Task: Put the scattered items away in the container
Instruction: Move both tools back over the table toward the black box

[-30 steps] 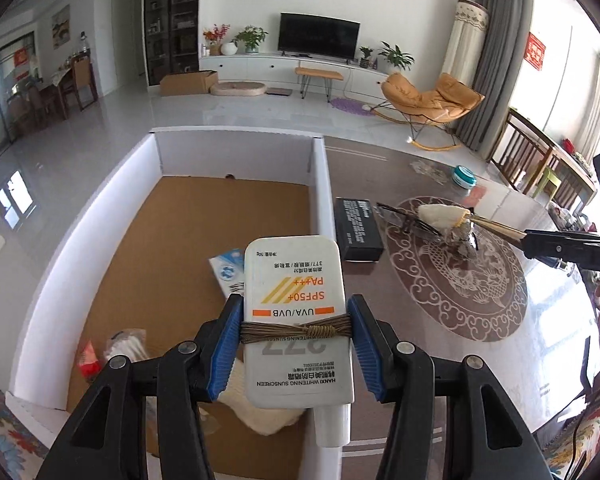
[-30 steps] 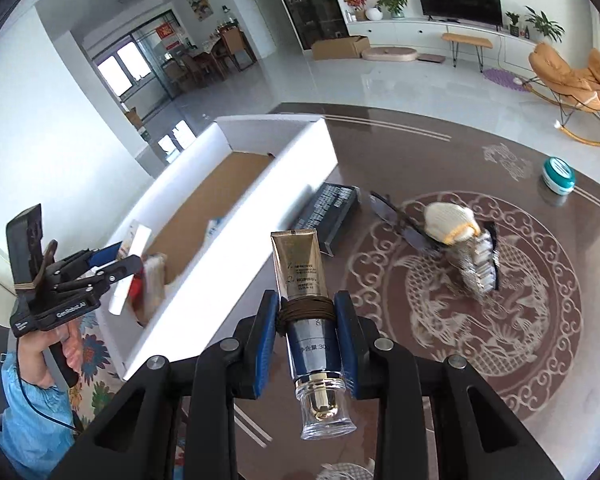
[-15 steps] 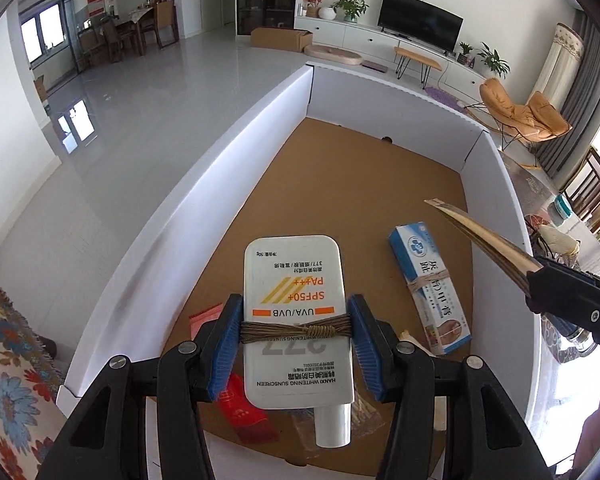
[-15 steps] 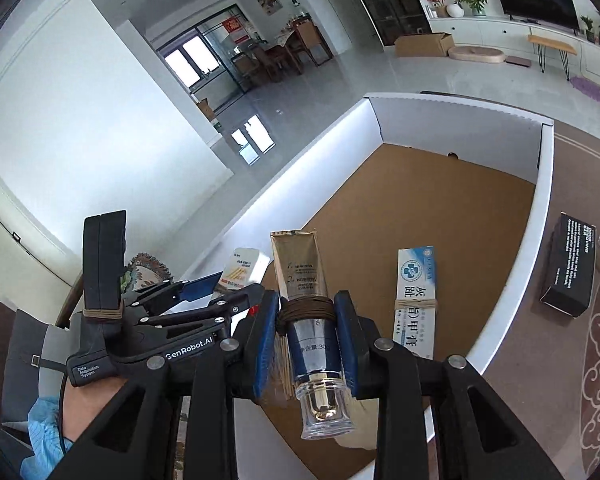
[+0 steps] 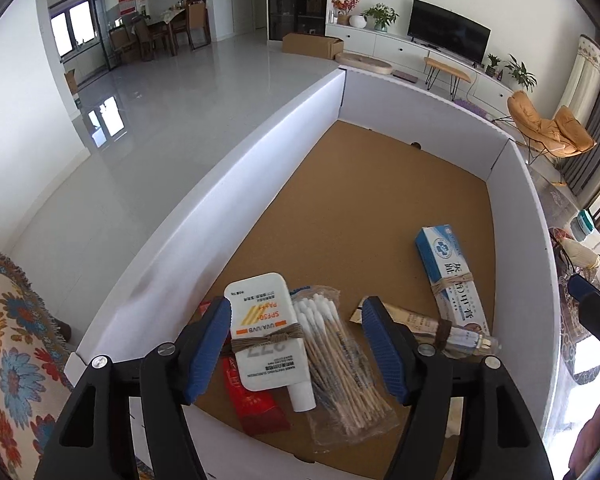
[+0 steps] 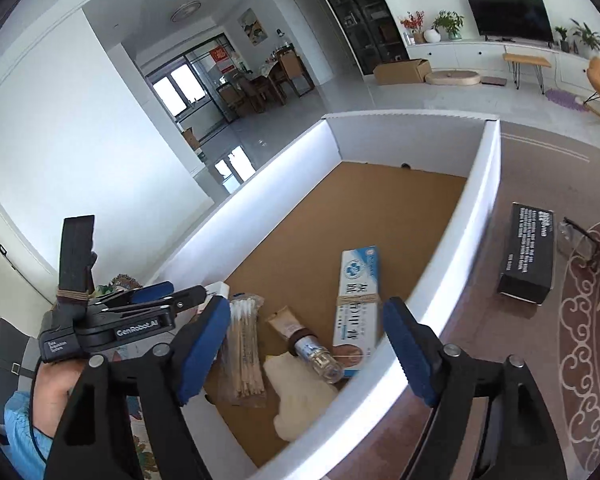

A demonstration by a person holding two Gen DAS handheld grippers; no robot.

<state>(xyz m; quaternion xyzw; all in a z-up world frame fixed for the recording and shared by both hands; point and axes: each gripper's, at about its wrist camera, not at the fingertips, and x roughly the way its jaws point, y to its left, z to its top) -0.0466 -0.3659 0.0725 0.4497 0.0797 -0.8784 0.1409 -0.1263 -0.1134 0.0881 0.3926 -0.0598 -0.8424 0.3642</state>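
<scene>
Release stage of a two-handed drop into the container. Your left hand-held gripper stands with its jaws spread wide and nothing between them; the sunscreen bottle lies flat on the cardboard floor at the near-left corner, partly over a red packet and touching the bag of cotton swabs. Your right hand-held gripper is likewise wide open; the gold tube rests near the front wall, just beside the toothpaste box and a pale cloth. To finish well, lift each gripper straight up until the fingers clear the white walls, so that no pad drags an item back out. On the surface to the right of the container remain a black box and spectacles. Judged from this, the task is partly done; take the box next, across its narrow sides.
</scene>
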